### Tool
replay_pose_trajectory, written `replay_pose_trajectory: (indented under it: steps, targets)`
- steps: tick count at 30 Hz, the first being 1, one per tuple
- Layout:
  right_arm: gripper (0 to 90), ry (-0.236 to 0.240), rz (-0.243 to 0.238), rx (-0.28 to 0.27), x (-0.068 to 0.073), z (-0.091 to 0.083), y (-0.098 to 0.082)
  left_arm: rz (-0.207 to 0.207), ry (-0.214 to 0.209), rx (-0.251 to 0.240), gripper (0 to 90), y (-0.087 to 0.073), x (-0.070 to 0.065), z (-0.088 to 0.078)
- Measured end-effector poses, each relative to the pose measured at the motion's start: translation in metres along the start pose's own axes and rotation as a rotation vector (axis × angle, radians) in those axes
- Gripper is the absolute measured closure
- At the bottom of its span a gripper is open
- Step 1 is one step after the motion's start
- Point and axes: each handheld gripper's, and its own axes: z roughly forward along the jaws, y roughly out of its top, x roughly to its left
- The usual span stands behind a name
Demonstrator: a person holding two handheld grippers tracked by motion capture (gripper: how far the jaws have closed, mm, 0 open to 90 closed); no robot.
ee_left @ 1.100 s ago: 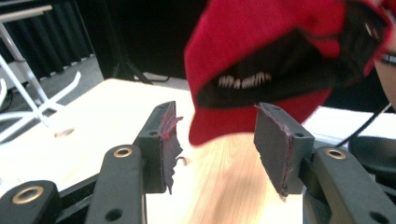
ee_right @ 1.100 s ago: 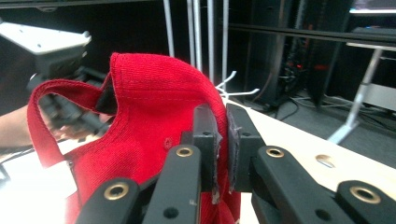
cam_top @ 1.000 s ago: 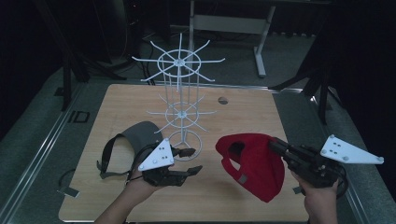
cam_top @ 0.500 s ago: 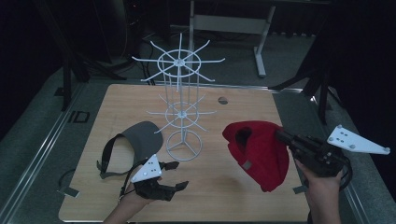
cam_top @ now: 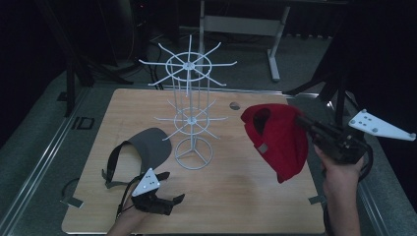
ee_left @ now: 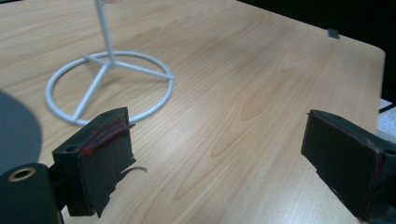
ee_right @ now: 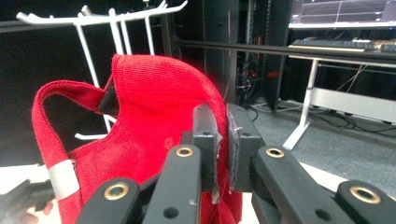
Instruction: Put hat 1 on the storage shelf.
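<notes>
The right hand-held gripper (cam_top: 306, 124) is clamped on the fabric of the red cap (cam_top: 278, 137), holding it raised above the right side of the desk (cam_top: 236, 196), just right of the white wire rack (cam_top: 191, 118). The left hand-held gripper (cam_top: 169, 189) sits low over the near left of the desk, beside the grey visor (cam_top: 147, 147); its jaws have just been opening and stand apart with nothing between them.
</notes>
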Motion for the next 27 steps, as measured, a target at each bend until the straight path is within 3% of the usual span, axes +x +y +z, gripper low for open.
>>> replay_pose_trajectory:
  steps: [11,23,27]
  targets:
    - [83.7,-0.037,0.029,-0.038,-0.019,0.022,0.033,-0.041,0.066,0.026,9.5,-0.018,0.005,-0.002]
    - [83.7,-0.107,0.026,-0.044,-0.026,0.048,0.06,-0.053,0.052,0.054,9.4,-0.026,0.007,0.002]
    - [83.7,-0.112,0.051,-0.058,-0.032,0.058,0.072,-0.056,0.052,0.047,9.7,-0.026,0.008,0.001]
